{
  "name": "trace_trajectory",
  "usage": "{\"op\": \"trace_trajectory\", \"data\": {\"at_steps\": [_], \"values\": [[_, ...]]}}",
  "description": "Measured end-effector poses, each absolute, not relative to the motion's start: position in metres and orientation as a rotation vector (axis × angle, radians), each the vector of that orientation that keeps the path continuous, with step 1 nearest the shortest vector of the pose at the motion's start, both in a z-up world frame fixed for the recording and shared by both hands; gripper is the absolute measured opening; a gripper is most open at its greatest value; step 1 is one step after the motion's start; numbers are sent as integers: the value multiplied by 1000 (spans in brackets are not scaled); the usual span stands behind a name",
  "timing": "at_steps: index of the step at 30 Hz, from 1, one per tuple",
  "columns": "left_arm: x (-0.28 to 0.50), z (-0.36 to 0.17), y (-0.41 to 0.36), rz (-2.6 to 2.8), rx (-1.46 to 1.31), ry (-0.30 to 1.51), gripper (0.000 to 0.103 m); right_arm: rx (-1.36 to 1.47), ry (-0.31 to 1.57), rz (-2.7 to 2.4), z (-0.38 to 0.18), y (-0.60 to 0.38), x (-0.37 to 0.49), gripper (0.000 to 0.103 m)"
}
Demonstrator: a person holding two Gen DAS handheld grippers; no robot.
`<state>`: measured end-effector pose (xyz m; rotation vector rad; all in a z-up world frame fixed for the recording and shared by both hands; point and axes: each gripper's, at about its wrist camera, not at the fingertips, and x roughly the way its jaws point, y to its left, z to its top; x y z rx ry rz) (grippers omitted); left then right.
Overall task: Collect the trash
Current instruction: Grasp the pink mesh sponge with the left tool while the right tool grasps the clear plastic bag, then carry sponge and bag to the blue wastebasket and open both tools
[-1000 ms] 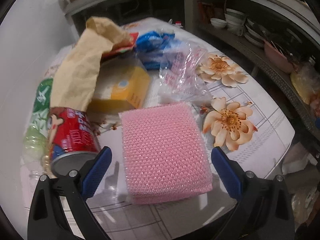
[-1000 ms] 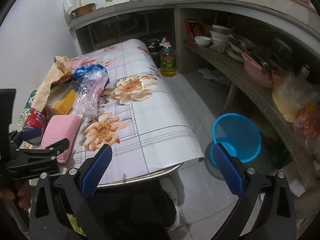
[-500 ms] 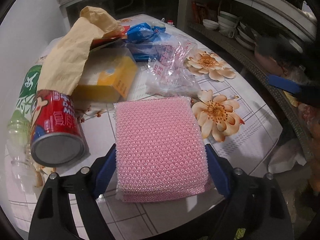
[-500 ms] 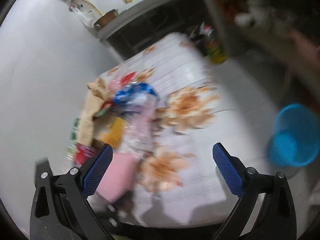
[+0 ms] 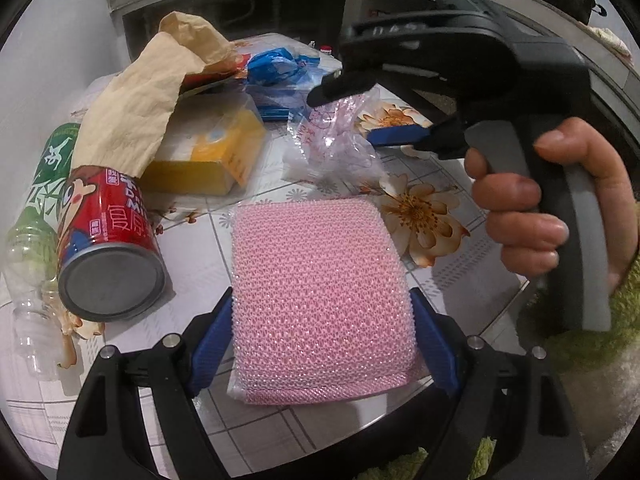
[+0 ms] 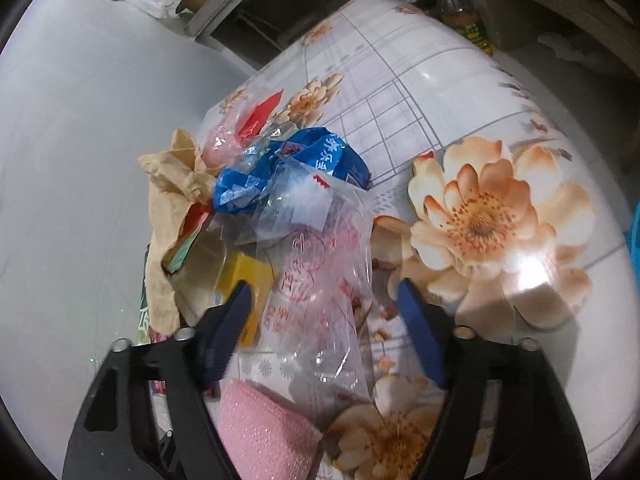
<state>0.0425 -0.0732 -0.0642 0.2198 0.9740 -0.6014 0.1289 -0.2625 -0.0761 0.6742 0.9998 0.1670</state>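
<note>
A pink mesh sponge pack (image 5: 320,272) lies at the near edge of the flowered table (image 6: 440,60). My left gripper (image 5: 320,300) is shut on it, one blue pad pressed on each long side. A crumpled clear plastic bag with red print (image 6: 316,272) lies just beyond it. My right gripper (image 6: 324,312) straddles that bag and its jaws are closing, with the pads still apart from the plastic. In the left wrist view the right gripper (image 5: 344,118), held by a hand (image 5: 524,208), hangs over the bag (image 5: 332,152).
On the left lie a red can (image 5: 104,232), a green bottle (image 5: 36,216), a brown paper bag (image 5: 136,108) and a yellow box (image 5: 216,152). A blue wrapper (image 6: 288,160) sits behind the clear bag. An oil bottle (image 6: 460,16) stands beyond the table's far end.
My left gripper closed onto the pink sponge pack. The right gripper swung from the floor side across the table to the clear bag, and its jaws narrowed.
</note>
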Motion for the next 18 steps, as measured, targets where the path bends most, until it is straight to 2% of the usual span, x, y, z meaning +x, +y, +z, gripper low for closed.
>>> {"op": "trace_trajectory", "data": {"at_steps": [2, 3, 4, 9, 18], "values": [[44, -64, -71, -602, 209, 974, 81, 682, 1013, 165, -79, -264, 132, 39], [43, -62, -69, -604, 202, 975, 81, 688, 1021, 164, -81, -266, 132, 34], [41, -60, -65, -603, 198, 976, 81, 698, 1027, 163, -82, -268, 130, 23], [38, -53, -54, -602, 185, 980, 80, 720, 1007, 128, -82, -281, 117, 15], [31, -35, -49, -595, 193, 942, 80, 758, 904, 58, -60, -319, 54, 14]]}}
